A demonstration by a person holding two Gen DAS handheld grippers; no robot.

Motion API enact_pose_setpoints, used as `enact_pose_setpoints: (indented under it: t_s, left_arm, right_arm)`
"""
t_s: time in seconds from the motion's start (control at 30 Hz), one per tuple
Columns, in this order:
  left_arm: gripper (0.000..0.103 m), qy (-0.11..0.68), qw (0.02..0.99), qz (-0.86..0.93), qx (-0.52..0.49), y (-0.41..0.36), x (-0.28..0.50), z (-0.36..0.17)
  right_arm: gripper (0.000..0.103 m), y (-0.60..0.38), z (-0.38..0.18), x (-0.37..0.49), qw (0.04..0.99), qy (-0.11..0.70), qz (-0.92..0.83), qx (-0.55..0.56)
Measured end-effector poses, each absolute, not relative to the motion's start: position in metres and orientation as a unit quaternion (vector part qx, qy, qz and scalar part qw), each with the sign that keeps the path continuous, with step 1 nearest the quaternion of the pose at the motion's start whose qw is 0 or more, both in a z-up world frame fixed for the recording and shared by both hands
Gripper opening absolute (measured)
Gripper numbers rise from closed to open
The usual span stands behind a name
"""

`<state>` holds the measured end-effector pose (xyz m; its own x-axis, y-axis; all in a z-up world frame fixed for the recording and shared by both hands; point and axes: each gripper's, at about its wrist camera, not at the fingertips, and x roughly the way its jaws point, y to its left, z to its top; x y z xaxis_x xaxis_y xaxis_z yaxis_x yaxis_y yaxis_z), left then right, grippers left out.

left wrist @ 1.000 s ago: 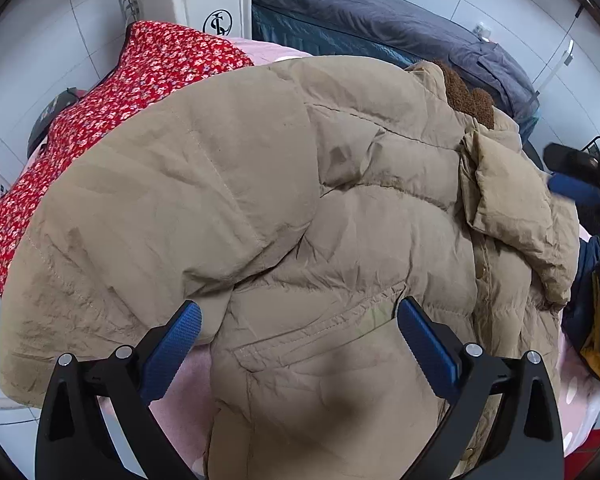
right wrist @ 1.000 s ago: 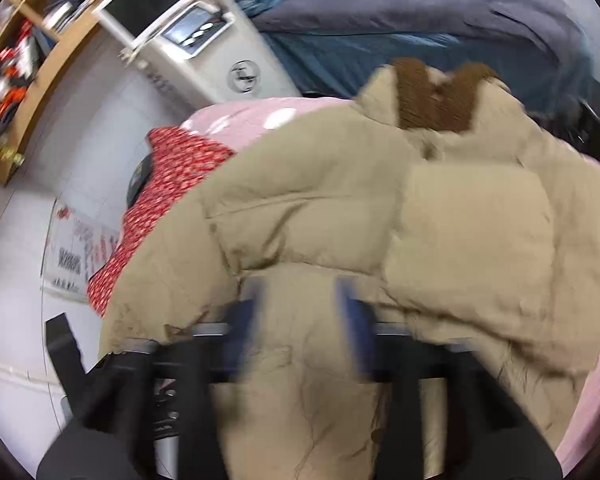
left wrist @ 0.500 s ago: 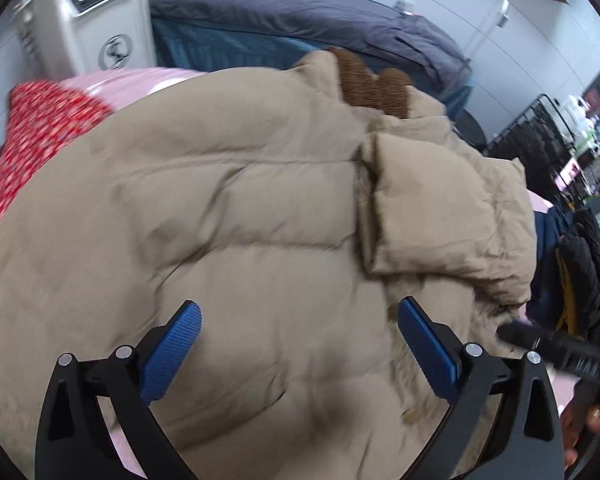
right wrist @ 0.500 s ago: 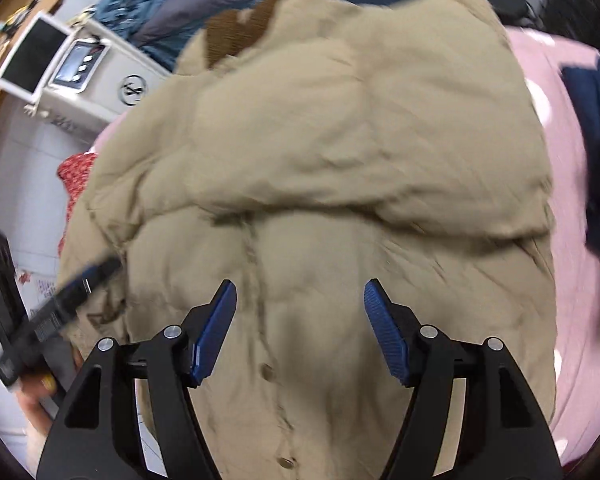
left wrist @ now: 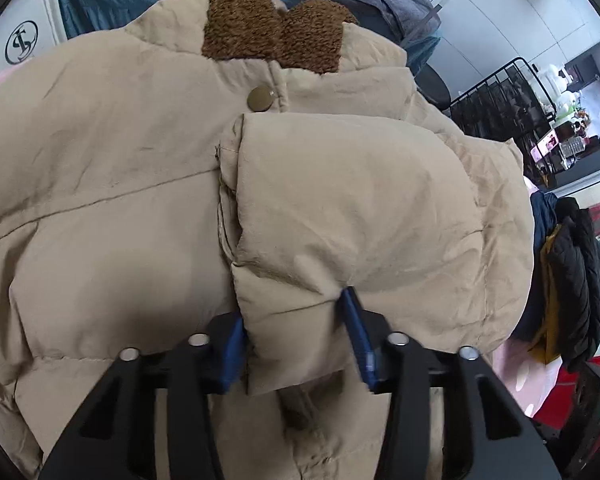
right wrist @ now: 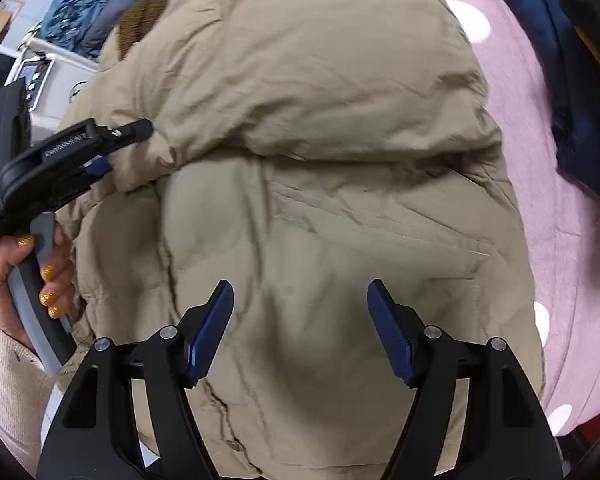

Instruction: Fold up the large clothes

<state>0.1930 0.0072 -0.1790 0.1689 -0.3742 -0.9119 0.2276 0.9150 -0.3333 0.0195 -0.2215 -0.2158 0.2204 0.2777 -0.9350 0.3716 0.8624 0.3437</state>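
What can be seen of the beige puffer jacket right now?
The beige puffer jacket is a quilted, wrinkled coat with a brown fleece collar, a brass snap below it and a front pocket. It lies front up on a pink dotted cover, one sleeve folded across the chest. The left gripper, whose jaws have just been closing, pinches that sleeve's cuff end. The right gripper hovers open over the lower front.

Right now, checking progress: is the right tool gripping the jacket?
No, the right tool hangs open above the beige puffer jacket.
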Motion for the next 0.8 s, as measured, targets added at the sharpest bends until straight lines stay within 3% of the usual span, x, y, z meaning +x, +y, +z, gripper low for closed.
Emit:
enact_pose_setpoints:
  t_s: [0.07,0.17,0.43,0.63,0.73,0.8]
  left_arm:
    - [0.019,0.597,0.777,-0.193,-0.046,0.004,0.19,-0.17]
    - [0.014,0.569,0.799,-0.186,-0.061,0.016,0.179,-0.15]
    - [0.014,0.59,0.792,-0.124,-0.092,0.076,0.127,-0.17]
    - [0.014,0.6,0.787,-0.091,-0.107,0.092,0.137,-0.184]
    - [0.015,0.593,0.796,-0.078,-0.09,0.089,0.143,-0.176]
    - [0.026,0.578,0.811,-0.064,-0.066,0.085,0.142,-0.161]
  right_arm:
    - [0.074,-0.228,-0.219,0.018,0.734,0.624,-0.043,0.265]
    - [0.074,-0.235,-0.223,0.019,0.731,0.625,-0.049,0.27]
    - [0.074,-0.232,-0.204,0.041,0.764,0.594,-0.055,0.245]
    - [0.074,-0.213,-0.191,0.075,0.789,0.587,-0.047,0.175]
    - [0.08,-0.205,-0.184,0.098,0.8,0.583,-0.049,0.133]
    - [0.082,-0.199,-0.183,0.108,0.808,0.577,-0.058,0.108]
